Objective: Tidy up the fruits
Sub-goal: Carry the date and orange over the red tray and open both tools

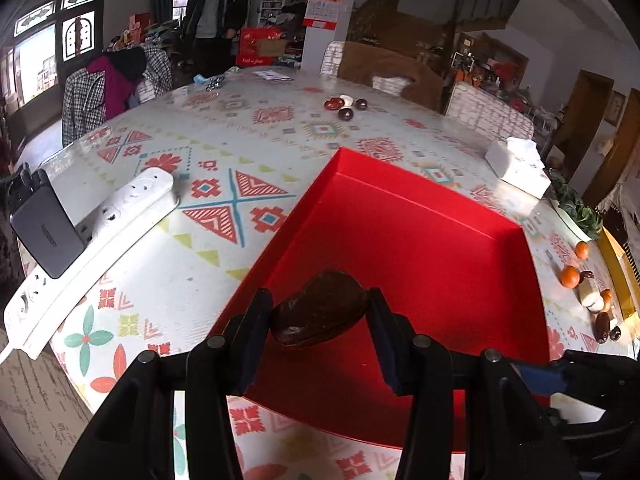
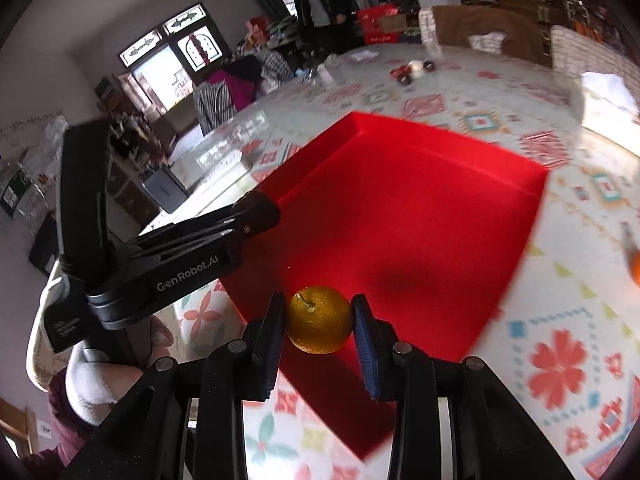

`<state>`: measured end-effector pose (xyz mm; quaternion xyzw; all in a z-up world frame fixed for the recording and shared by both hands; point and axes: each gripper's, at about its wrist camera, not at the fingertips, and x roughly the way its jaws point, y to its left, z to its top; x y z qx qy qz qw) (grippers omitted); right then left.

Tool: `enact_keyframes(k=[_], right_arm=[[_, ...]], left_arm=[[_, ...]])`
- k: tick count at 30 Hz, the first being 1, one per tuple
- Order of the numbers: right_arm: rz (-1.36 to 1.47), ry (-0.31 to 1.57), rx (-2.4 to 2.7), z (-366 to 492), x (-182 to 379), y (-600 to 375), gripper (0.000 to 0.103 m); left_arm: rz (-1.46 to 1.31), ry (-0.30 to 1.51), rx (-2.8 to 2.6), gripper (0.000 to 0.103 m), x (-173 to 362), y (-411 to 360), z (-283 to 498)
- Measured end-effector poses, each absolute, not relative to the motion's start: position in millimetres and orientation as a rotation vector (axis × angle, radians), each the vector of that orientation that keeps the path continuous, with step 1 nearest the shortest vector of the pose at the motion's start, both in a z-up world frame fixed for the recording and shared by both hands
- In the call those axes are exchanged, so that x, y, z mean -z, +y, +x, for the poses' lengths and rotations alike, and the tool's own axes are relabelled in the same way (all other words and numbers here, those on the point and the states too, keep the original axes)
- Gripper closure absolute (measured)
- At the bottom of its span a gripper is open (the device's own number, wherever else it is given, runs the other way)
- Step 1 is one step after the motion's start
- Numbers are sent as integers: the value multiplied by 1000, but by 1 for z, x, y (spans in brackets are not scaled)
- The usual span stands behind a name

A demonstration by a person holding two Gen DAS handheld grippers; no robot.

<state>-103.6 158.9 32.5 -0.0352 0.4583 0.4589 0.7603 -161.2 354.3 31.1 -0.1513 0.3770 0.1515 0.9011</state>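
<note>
Two grippers we hold over the red tray [image 1: 420, 240], each clamped on a fruit. In the left wrist view, low at centre, our left gripper [image 1: 320, 312] has its jaws drawn in on a dark brown fruit [image 1: 320, 308], both pads pressing its ends, above the tray's near left corner. In the right wrist view, low at centre, our right gripper [image 2: 320, 320] pinches a small orange [image 2: 319, 319], stem towards the camera, over the tray's near edge; the other gripper's black body crosses the left of that frame. The tray sits on a patterned table [image 1: 224, 208]. Further out in the left view, a white power strip [image 1: 100, 232] lies at left, a cluster of dark and red fruits [image 1: 346, 106] towards the top, a tissue box [image 1: 516, 164] at upper right, and more oranges [image 1: 570, 276] at the right edge. A person [image 1: 218, 12] stands beyond the table.
</note>
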Motion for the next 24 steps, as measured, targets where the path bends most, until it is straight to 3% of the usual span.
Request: enact_keyframes(k=[5, 8, 12, 24], right_arm=[[-114, 996, -982, -107, -25, 179, 65], [-116, 983, -973, -107, -25, 182, 64], [-95, 971, -975, -106, -29, 180, 52], [13, 896, -931, -112, -56, 124, 46]], left_arm=[[-323, 783, -312, 56, -28, 356, -162], [-337, 773, -316, 50, -31, 358, -166], [-340, 757, -325, 46, -39, 356, -173], [-160, 670, -398, 31, -79, 300, -193]])
